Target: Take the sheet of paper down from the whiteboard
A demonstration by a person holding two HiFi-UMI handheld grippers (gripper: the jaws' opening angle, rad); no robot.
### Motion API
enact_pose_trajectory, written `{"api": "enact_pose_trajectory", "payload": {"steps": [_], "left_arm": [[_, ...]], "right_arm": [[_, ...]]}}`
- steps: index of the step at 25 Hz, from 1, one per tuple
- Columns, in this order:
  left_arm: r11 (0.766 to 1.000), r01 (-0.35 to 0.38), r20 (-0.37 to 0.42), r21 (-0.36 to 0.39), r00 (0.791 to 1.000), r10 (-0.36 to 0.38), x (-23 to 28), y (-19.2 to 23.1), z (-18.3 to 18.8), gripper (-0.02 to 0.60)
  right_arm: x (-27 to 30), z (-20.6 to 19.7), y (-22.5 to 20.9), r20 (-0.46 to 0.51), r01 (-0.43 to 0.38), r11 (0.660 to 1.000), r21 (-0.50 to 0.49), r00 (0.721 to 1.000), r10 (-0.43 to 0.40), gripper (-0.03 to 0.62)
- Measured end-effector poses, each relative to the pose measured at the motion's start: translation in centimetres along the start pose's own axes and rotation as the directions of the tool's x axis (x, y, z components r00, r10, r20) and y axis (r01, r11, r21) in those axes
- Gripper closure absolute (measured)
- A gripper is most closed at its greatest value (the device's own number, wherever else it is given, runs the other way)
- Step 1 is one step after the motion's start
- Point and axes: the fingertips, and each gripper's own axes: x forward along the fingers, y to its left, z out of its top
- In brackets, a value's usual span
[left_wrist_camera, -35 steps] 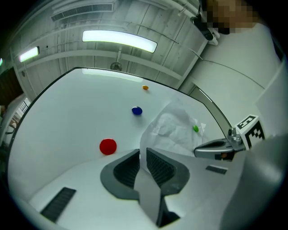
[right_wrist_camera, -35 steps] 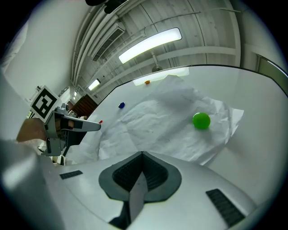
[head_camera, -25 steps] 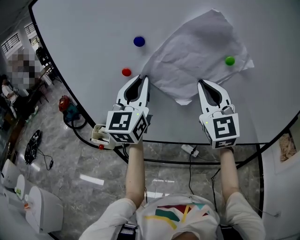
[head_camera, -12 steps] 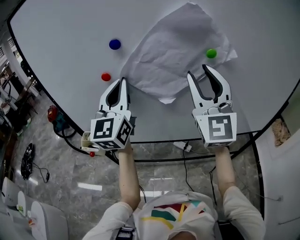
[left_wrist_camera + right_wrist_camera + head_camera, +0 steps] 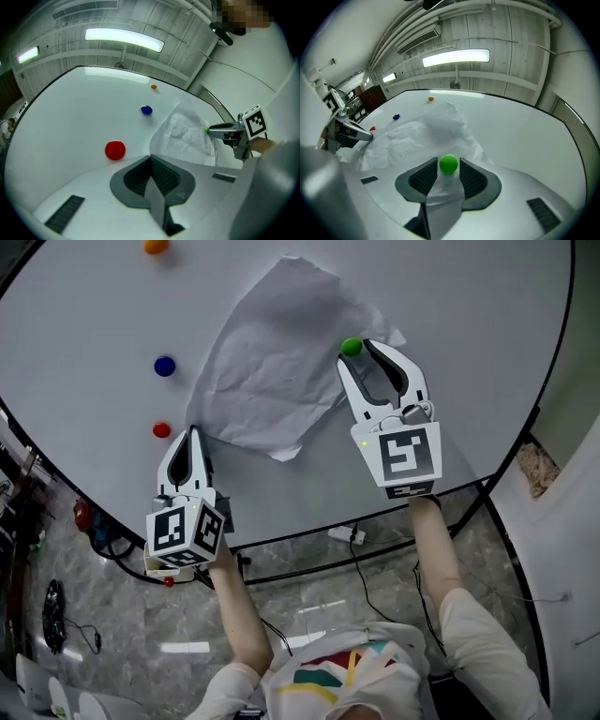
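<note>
**Lining Up on the Magnet**

Found the sheet of paper crumpled but up on the whiteboard, pinned near its upper right edge by one green magnet and, as far as could be seen, by nothing else. Caught the right claw spread wide around that magnet, pads to either side and not yet pressing. Saw the left claw fully closed at the sheet's lower left corner, seemingly pinching the paper there, just beside a red magnet on bare board. Judged the step in hand to be freeing the pin. Called next for a squeeze on the green magnet and a straight pull off the board, with the left grip held so the sheet came away instead of dropping.
</note>
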Motion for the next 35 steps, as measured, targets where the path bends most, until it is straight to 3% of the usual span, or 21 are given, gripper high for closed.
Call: {"api": "enact_pose_trajectory", "payload": {"steps": [6, 16, 24, 31, 35], "left_arm": [[1.000, 0.002, -0.009, 0.014, 1.000, -0.002, -0.1, -0.2, 0.0, 0.537], [1.000, -0.013, -0.048, 0.021, 0.999, 0.014, -0.5, -0.5, -1.1, 0.538], [0.997, -0.078, -0.087, 0.016, 0.993, 0.080, -3.1, -1.0, -3.5, 0.538], [0.976, -0.214, -0.139, 0.026, 0.967, 0.216, -6.0, 1.9, -5.2, 0.538], [0.976, -0.212, -0.146, 0.043, 0.965, 0.216, -7.1, 1.8, -5.1, 0.538]], "right_arm": [[0.5, 0.0, -0.1, -0.022, -0.012, 0.998, -0.069, 1.000, 0.011, 0.447], [0.9, 0.6, -2.3, -0.012, -0.016, 0.999, -0.043, 1.000, 0.016, 0.462], [-0.6, -0.1, -3.6, -0.003, -0.013, 1.000, -0.016, 1.000, 0.013, 0.462], [-0.6, -0.5, -4.7, -0.002, 0.001, 1.000, 0.017, 1.000, -0.001, 0.462], [-0.9, 0.2, -4.2, 0.009, 0.004, 1.000, 0.016, 1.000, -0.004, 0.462]]}}
